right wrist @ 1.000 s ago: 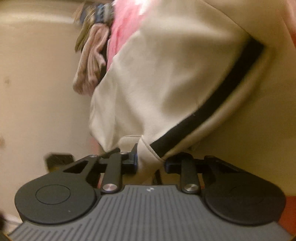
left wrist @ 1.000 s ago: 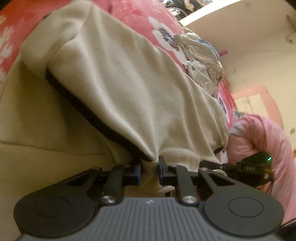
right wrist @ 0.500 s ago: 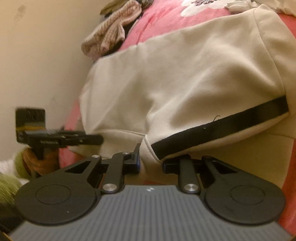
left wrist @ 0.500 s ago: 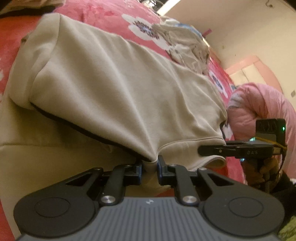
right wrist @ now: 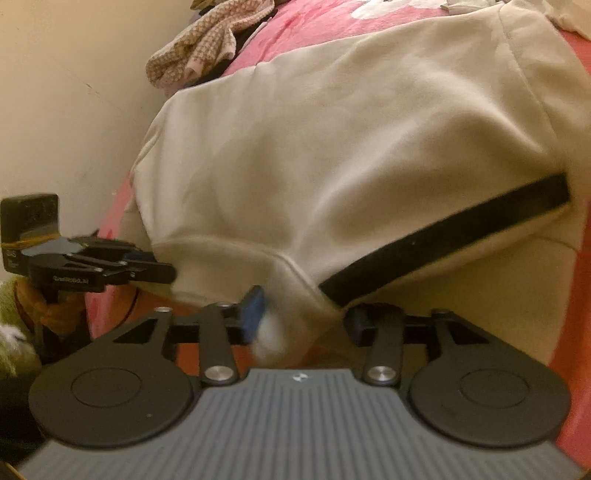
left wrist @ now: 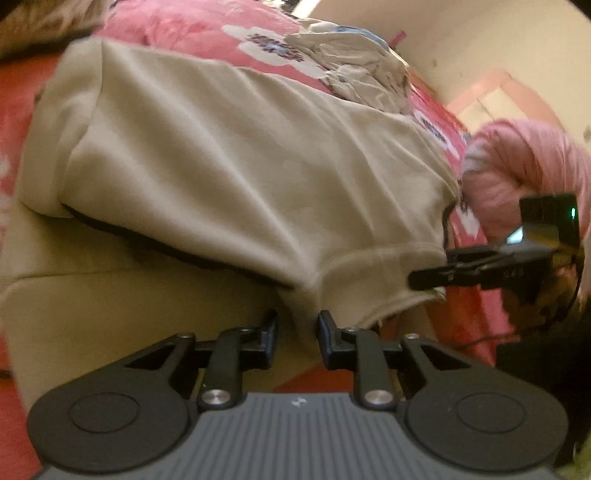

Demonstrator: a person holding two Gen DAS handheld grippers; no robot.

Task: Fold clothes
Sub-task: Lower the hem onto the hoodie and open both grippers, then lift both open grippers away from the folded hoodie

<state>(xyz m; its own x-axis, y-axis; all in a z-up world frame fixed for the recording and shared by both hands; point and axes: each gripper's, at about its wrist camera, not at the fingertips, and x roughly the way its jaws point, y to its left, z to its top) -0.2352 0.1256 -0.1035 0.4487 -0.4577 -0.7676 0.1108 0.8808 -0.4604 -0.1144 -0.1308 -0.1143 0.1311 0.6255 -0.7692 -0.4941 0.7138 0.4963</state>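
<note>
Left wrist view: a cream sweatshirt (left wrist: 236, 155) with a black stripe is seen lying folded over on a bed covered by a pink floral bedspread (left wrist: 192, 26). Its ribbed hem corner hangs down between the fingers of the left gripper (left wrist: 297, 334), whose jaws have just been opening; a narrow gap is now visible on each side of the cloth, so the hem is judged to be released, or very nearly so, rather than pinched.

In the right wrist view the same is found at the other corner. The right gripper (right wrist: 302, 315) has just been opening as well and now stands clearly wider than its partner, with the hem corner next to the black stripe (right wrist: 443, 243) slumped loosely between the blue pads (right wrist: 253, 310), apparently gripped by neither.

Each gripper can be picked out in the other's view, held by a person's hand at the opposite end of the near hem, so the hem's long axis runs from one gripper to the other, and the body of the sweatshirt extends away from both, up the bed. A crumpled pile of pale laundry (left wrist: 362, 74) lies beyond it, and a knitted garment (right wrist: 207, 40) sits near the wall.

The fold appears to be laid down. Any next move turns on both grippers backing straight off the hem, toward the bed's edge, without the cloth being dragged along.
</note>
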